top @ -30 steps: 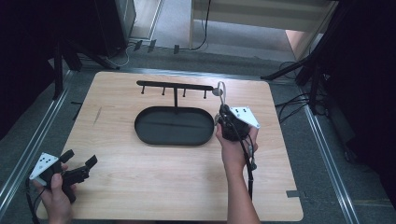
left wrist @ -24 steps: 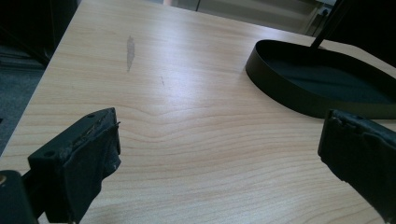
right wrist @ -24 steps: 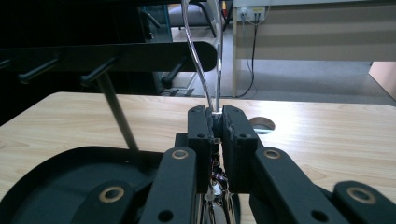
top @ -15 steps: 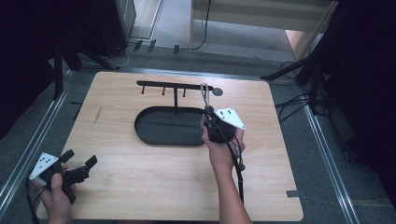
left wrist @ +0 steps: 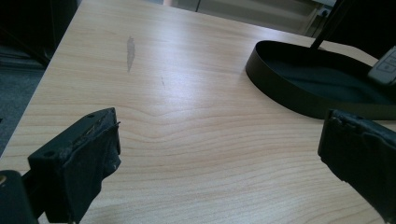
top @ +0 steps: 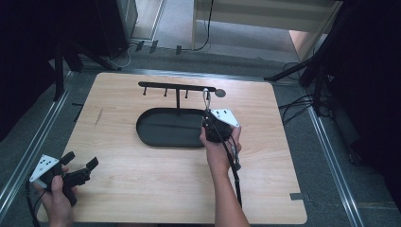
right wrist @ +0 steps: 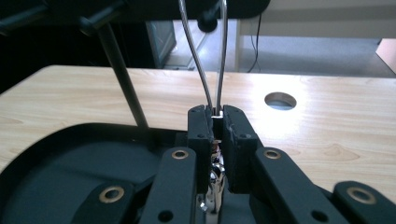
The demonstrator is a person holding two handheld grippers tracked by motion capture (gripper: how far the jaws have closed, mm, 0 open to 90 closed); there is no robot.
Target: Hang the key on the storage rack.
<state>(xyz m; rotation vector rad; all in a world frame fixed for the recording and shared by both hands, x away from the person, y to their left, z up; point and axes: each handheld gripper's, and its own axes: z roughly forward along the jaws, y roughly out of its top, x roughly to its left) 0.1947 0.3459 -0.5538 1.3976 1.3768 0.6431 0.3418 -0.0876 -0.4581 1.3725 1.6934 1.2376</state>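
Observation:
A black stand has an oval tray (top: 163, 127) and a thin post carrying a horizontal bar (top: 177, 87) with short pegs. My right gripper (top: 206, 113) is over the tray's right end, shut on a silver metal loop (top: 206, 98) that stands upright just under the bar's right end. In the right gripper view the loop (right wrist: 205, 60) rises from the closed gripper (right wrist: 215, 112) to a peg (right wrist: 208, 21) on the bar; more metal hangs between the jaws lower down. My left gripper (top: 81, 160) rests at the table's near left corner, open, and its view shows an open gripper (left wrist: 219, 140) with nothing in it.
The wooden table (top: 142, 184) has a round hole (top: 220, 92) just past the bar's right end. The stand's post (right wrist: 123, 79) rises left of the loop. A metal frame rail (top: 331, 161) borders the table; cables and dark stands lie beyond the far edge.
My right gripper has carried the loop leftward and slightly down, from beside the tray's right end to over it, under the bar's end. The left gripper has stayed put.

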